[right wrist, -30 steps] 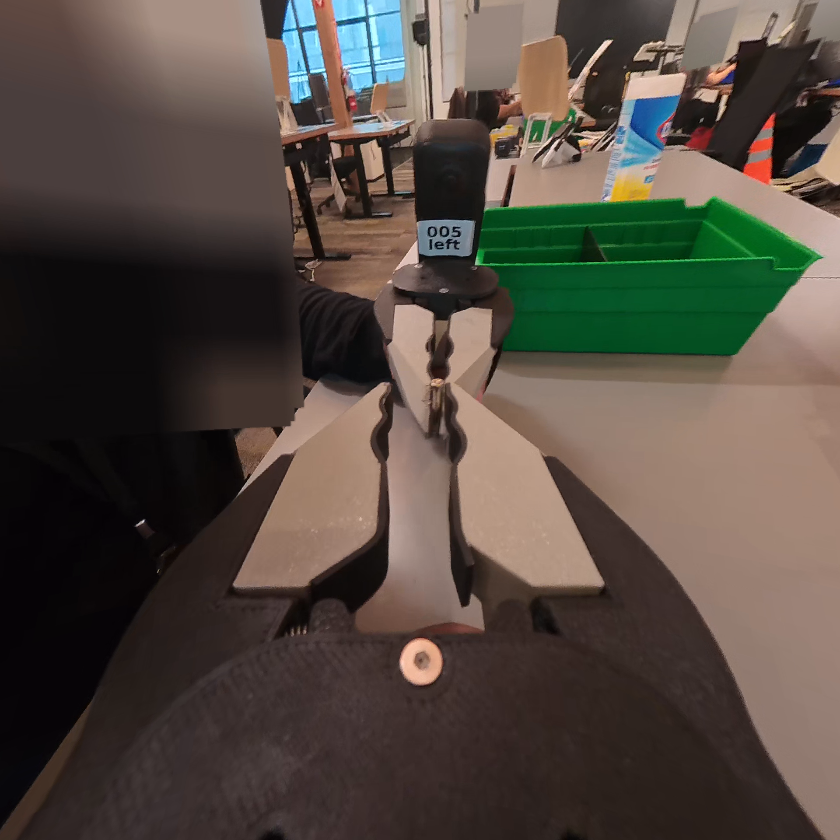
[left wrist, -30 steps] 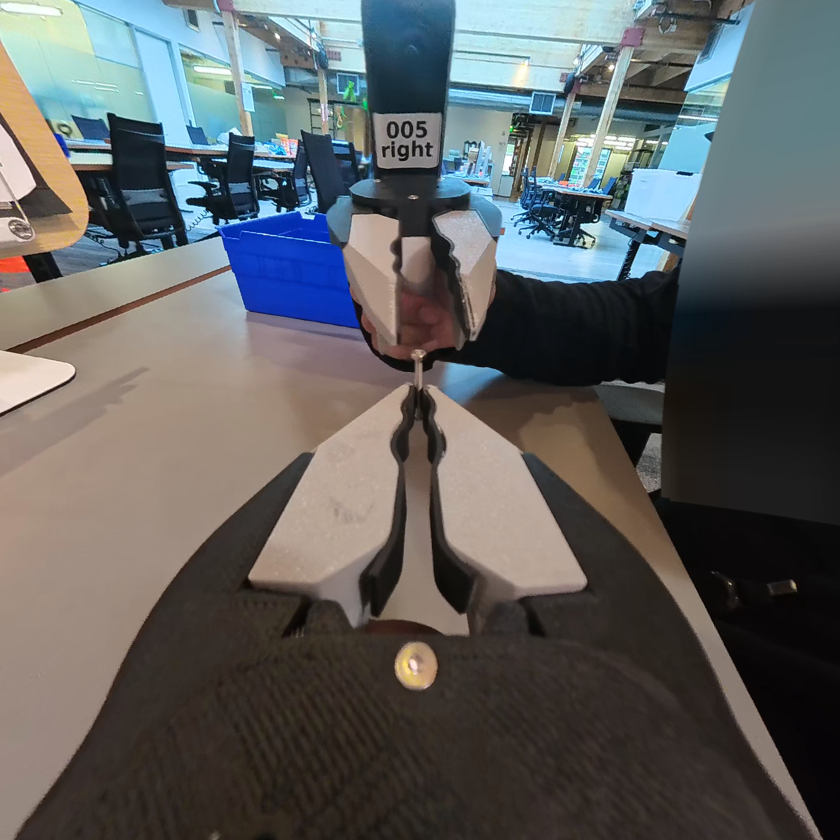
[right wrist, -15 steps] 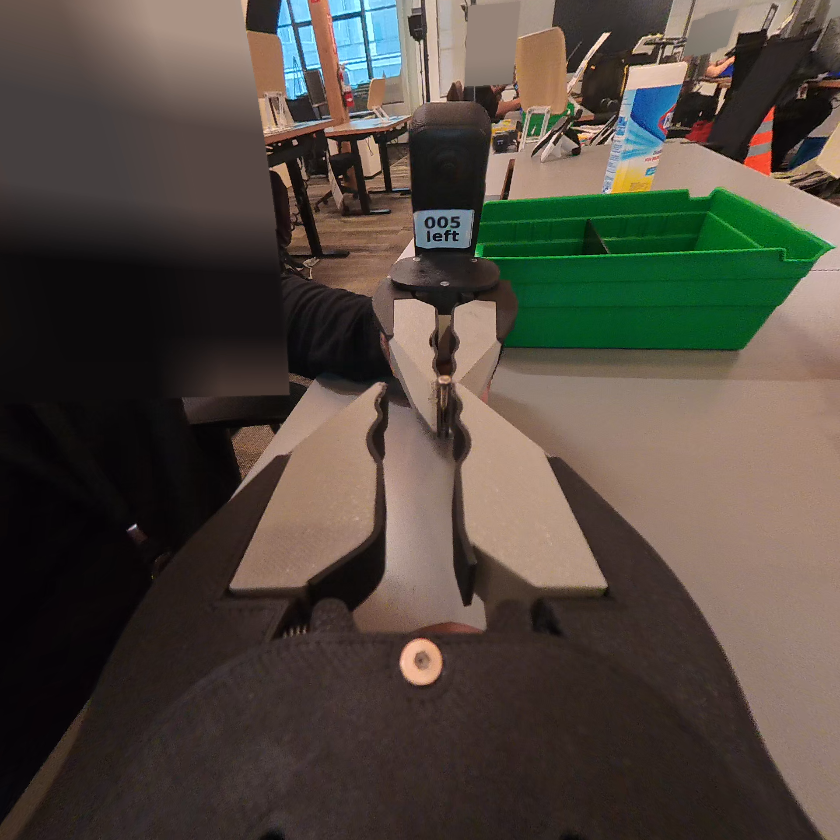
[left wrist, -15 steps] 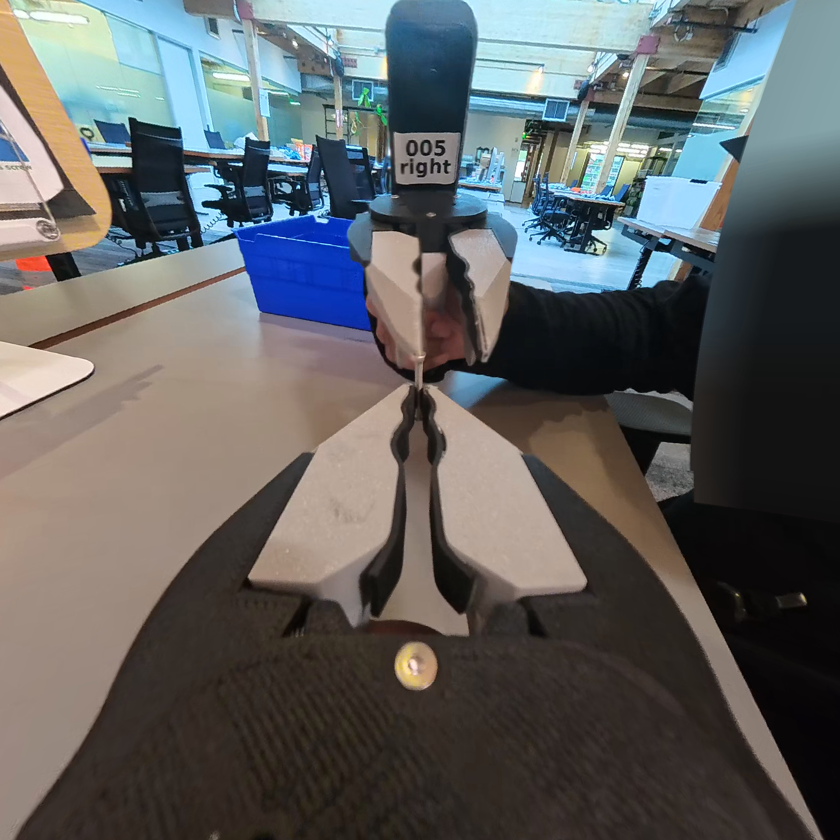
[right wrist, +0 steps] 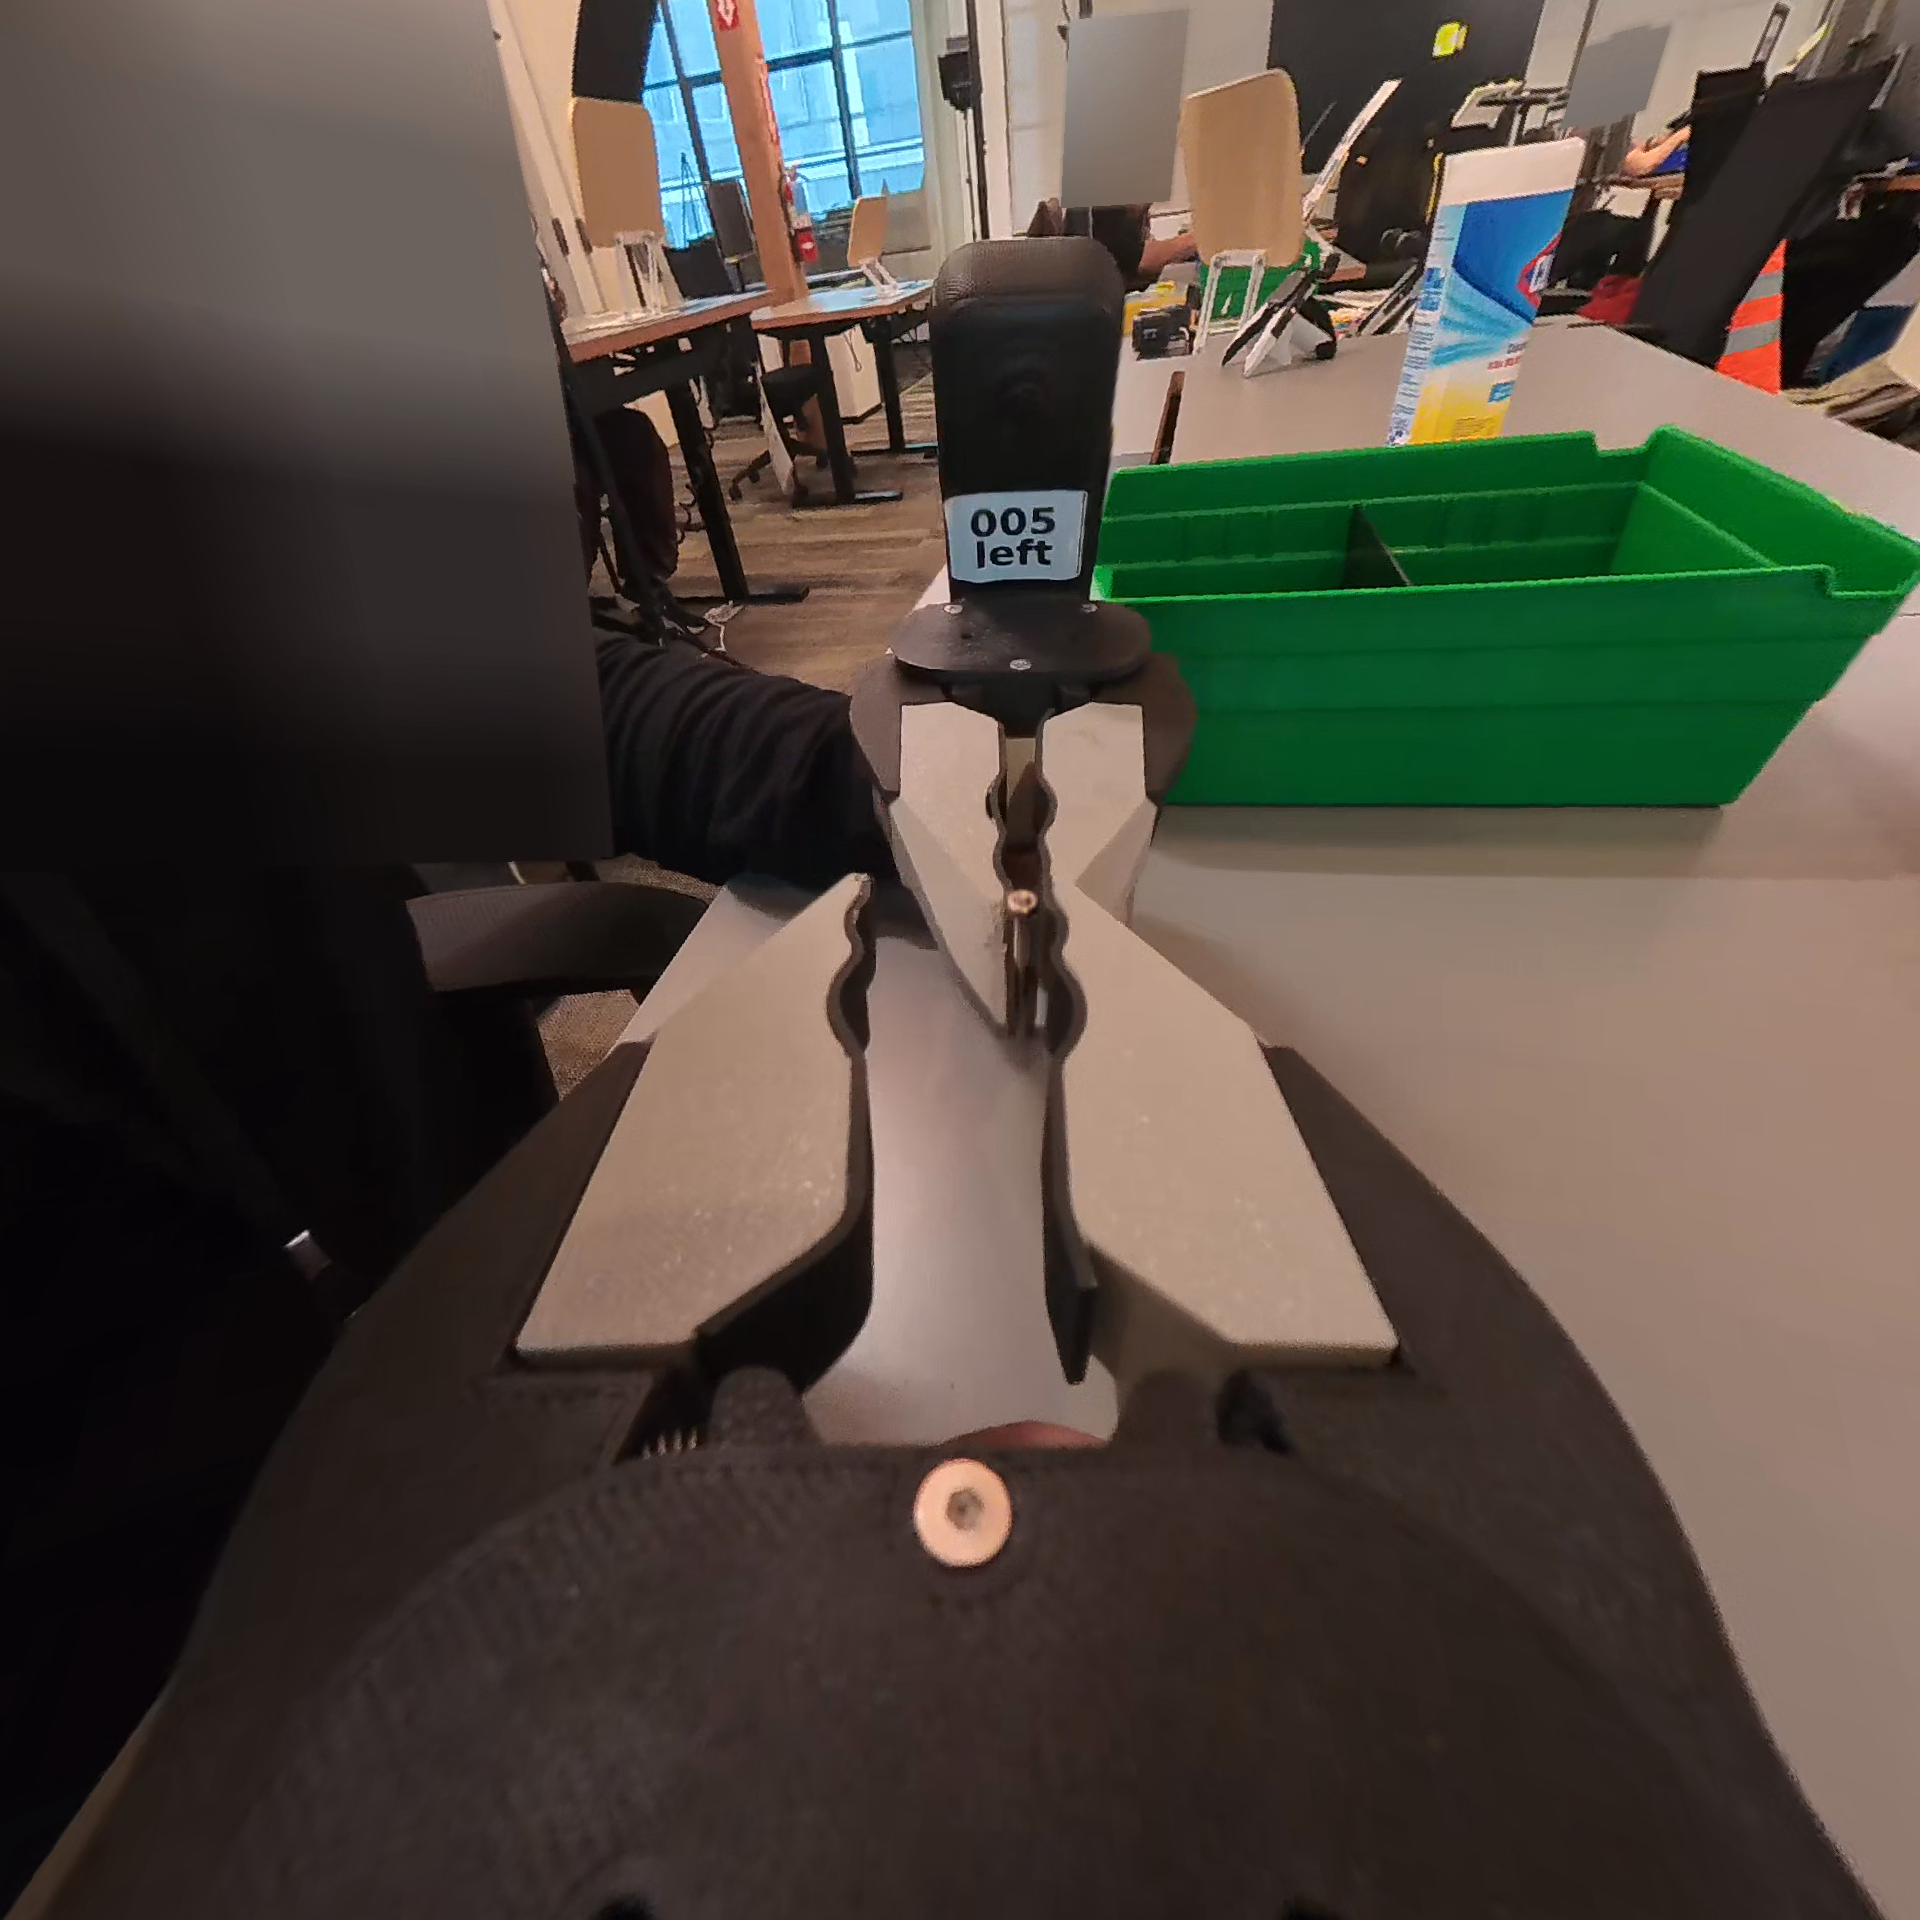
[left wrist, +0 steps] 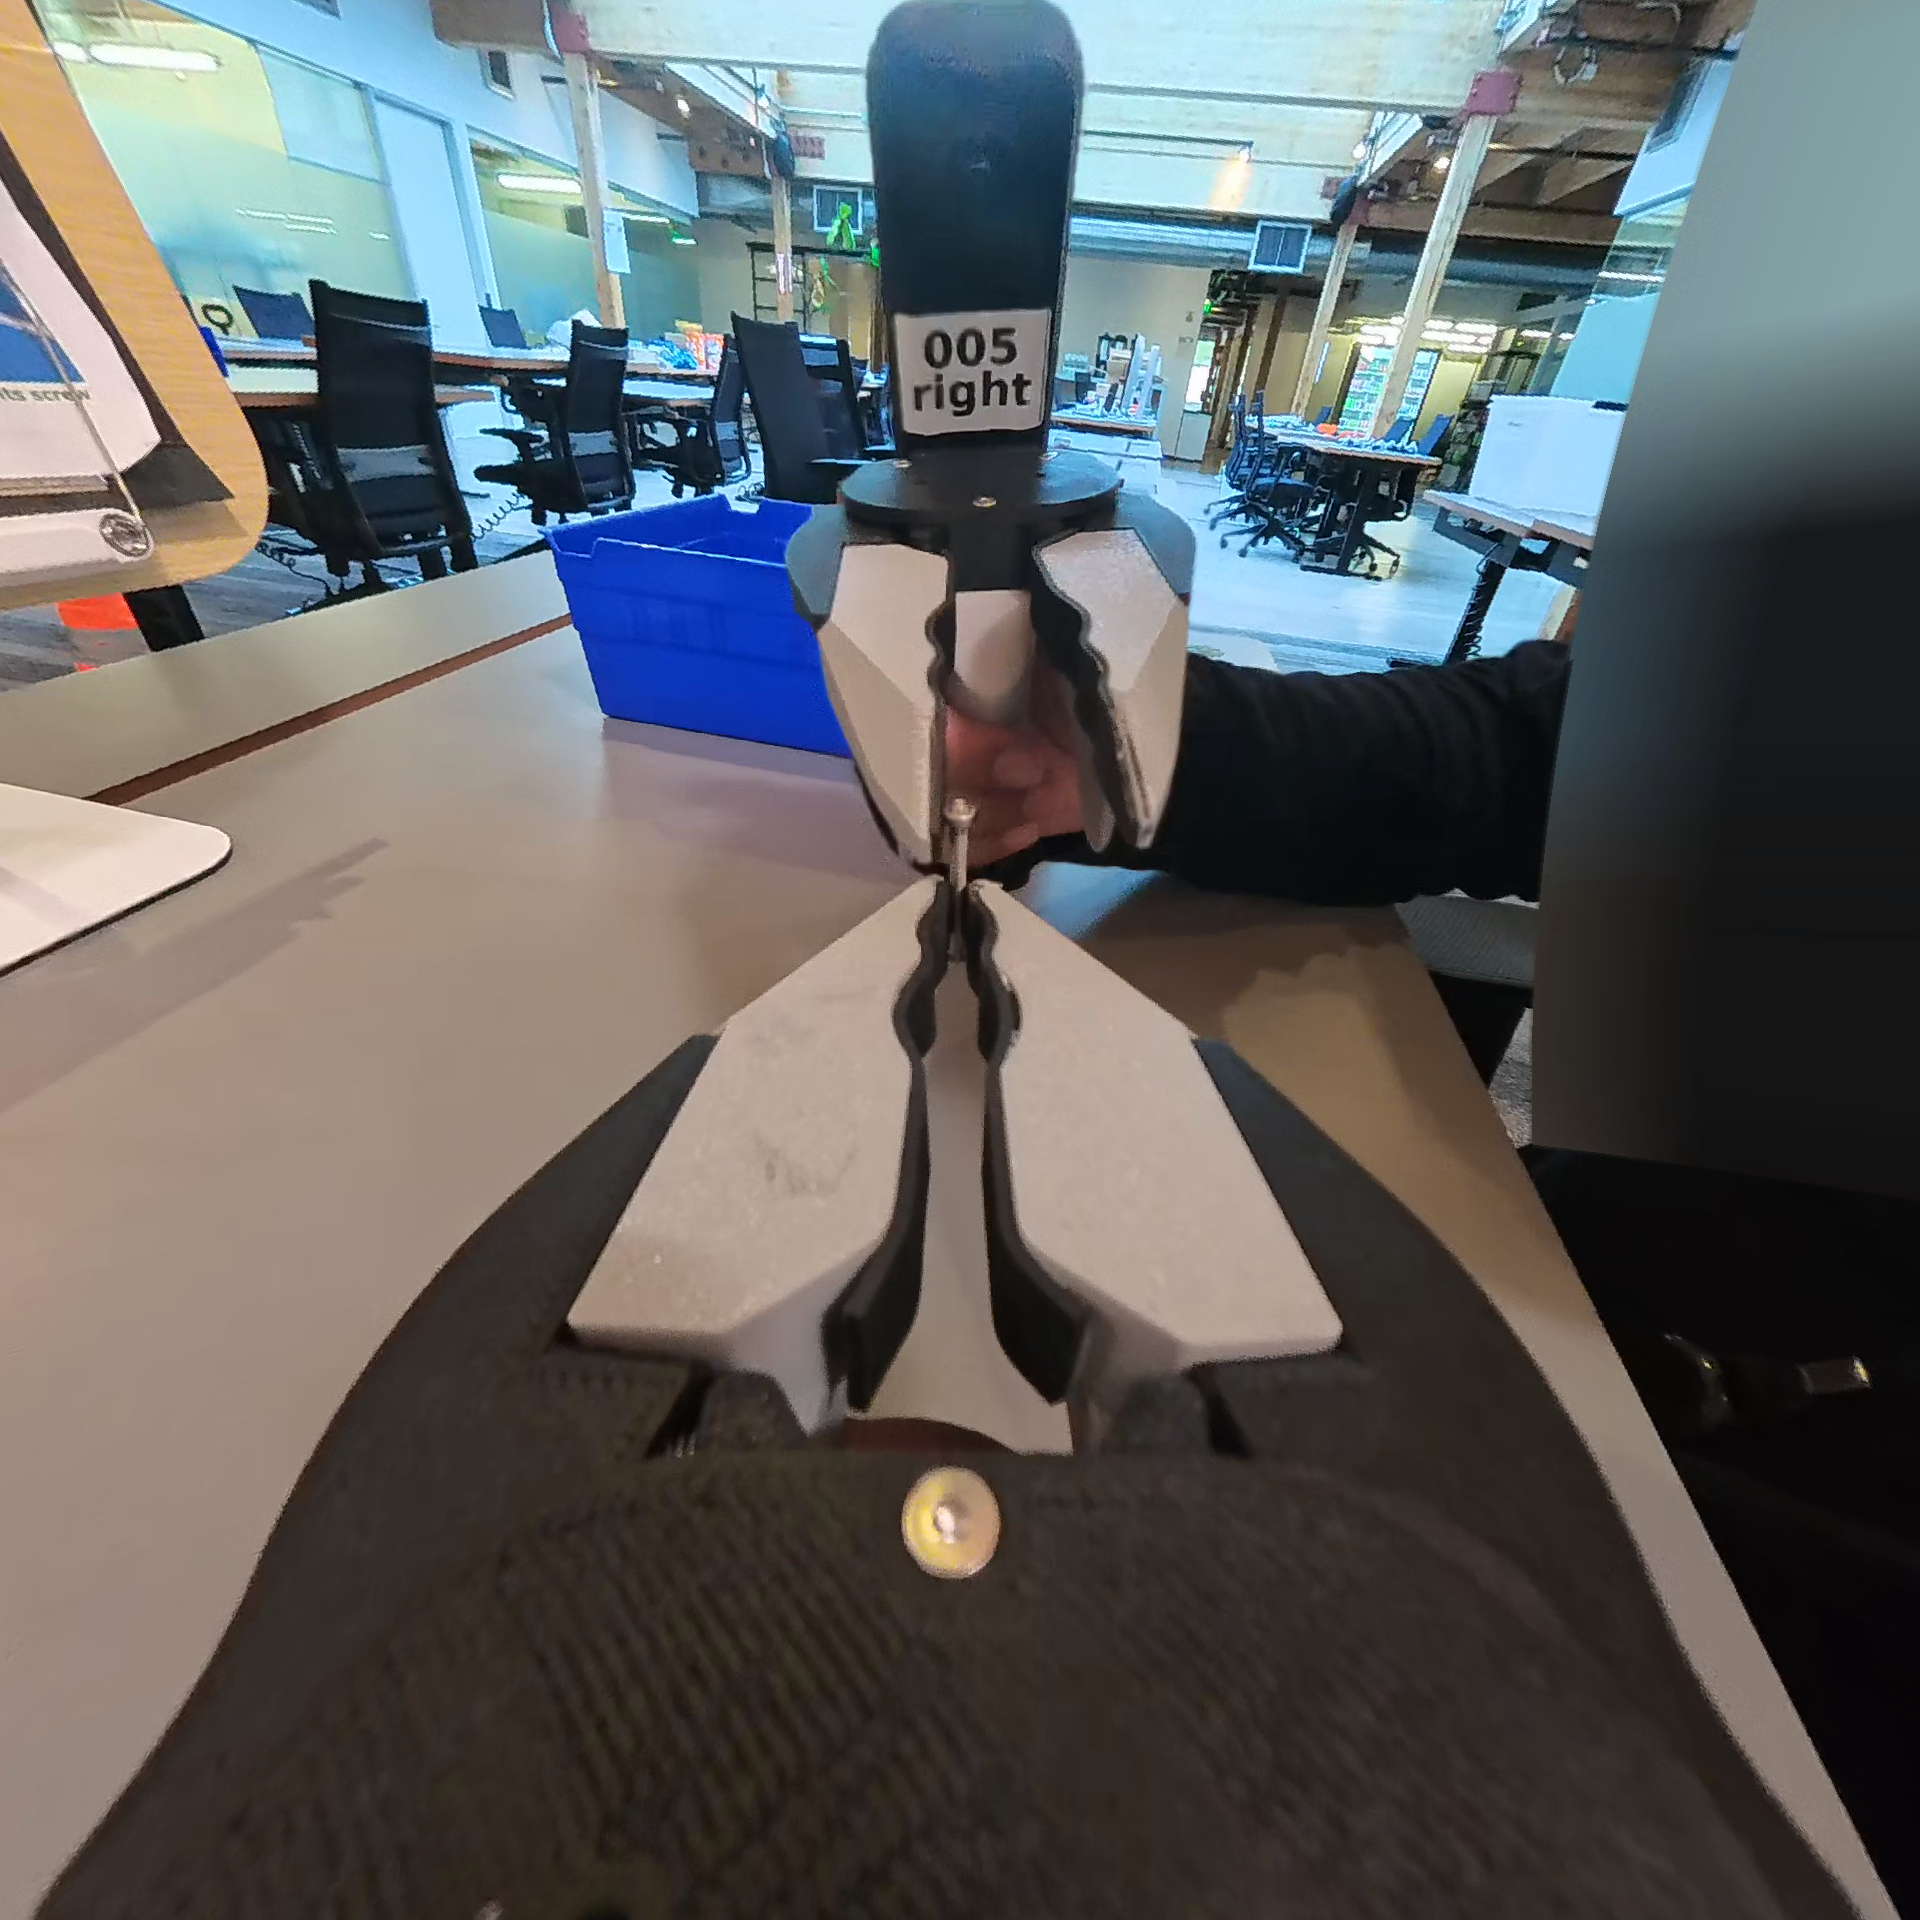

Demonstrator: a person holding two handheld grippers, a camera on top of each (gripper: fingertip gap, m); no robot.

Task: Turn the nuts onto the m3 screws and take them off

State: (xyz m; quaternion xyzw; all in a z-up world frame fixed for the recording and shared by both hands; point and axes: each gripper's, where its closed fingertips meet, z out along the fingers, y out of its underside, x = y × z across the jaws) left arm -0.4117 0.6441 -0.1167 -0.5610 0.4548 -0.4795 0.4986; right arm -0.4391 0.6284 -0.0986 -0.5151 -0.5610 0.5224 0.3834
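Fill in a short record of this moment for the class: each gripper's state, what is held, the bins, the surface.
left gripper: shut on screw
screw: upright, head on top, shaft pinched at the fingertips
right gripper: open, facing the left one, jaws astride the screw
nut: cannot tell
blue bin: on table, behind the right gripper
green bin: on table, has dividers
table: grey

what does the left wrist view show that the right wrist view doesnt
Only the left wrist view shows the blue bin on the table and the hand holding the right gripper, which is open. Only the right wrist view shows the green bin and a blue and yellow container behind it. Both show the screw clamped upright in the shut left gripper, with the two grippers facing each other.
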